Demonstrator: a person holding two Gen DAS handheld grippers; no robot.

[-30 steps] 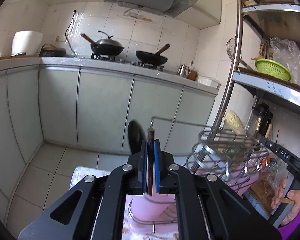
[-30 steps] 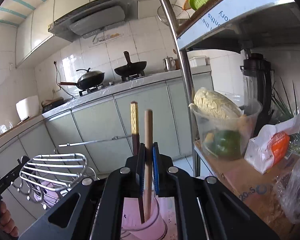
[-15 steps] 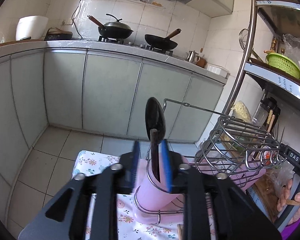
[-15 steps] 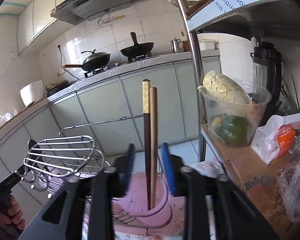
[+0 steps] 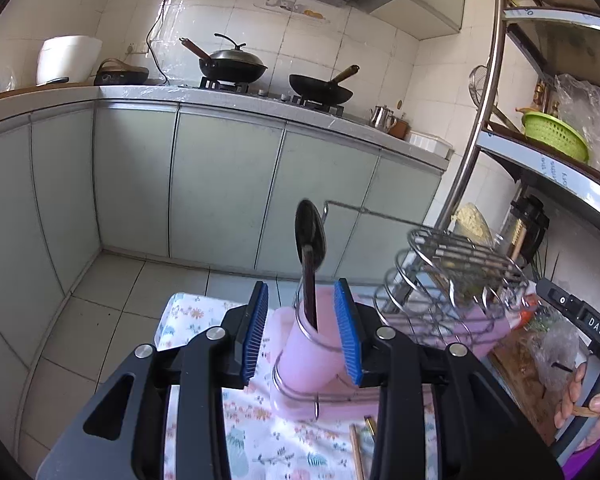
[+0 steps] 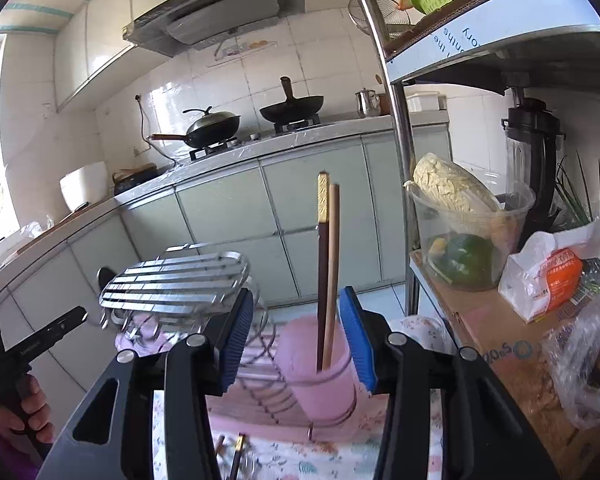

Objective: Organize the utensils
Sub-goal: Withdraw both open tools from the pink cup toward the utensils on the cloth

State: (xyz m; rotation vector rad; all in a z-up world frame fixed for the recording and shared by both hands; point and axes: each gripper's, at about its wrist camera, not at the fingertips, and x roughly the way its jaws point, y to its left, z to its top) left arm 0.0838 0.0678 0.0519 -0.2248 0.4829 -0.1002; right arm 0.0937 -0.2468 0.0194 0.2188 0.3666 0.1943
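A black spoon [image 5: 309, 240] stands bowl-up in a pink cup [image 5: 308, 356] held by a wire rack. My left gripper [image 5: 302, 336] is a little behind it, jaws opening, blue pads clear of the spoon. In the right wrist view two chopsticks [image 6: 327, 264], one dark with a gold top and one plain wood, stand in another pink cup [image 6: 320, 364]. My right gripper [image 6: 298, 344] has its jaws opening, pads apart on both sides of the chopsticks and not touching them. More chopsticks [image 5: 360, 448] lie on the floral cloth [image 5: 204, 320].
A wire rack top with hooks [image 5: 460, 264] sits between the two cups. A metal shelf unit [image 6: 396, 128] at the right holds a tub of vegetables [image 6: 464, 224], a blender and bags. Kitchen counter with two woks [image 5: 232, 66] stands behind. A hand [image 5: 580, 404] grips the other tool.
Both grippers went from shut on their utensils to open and drew back. The spoon and the chopsticks now stand free in their pink cups.
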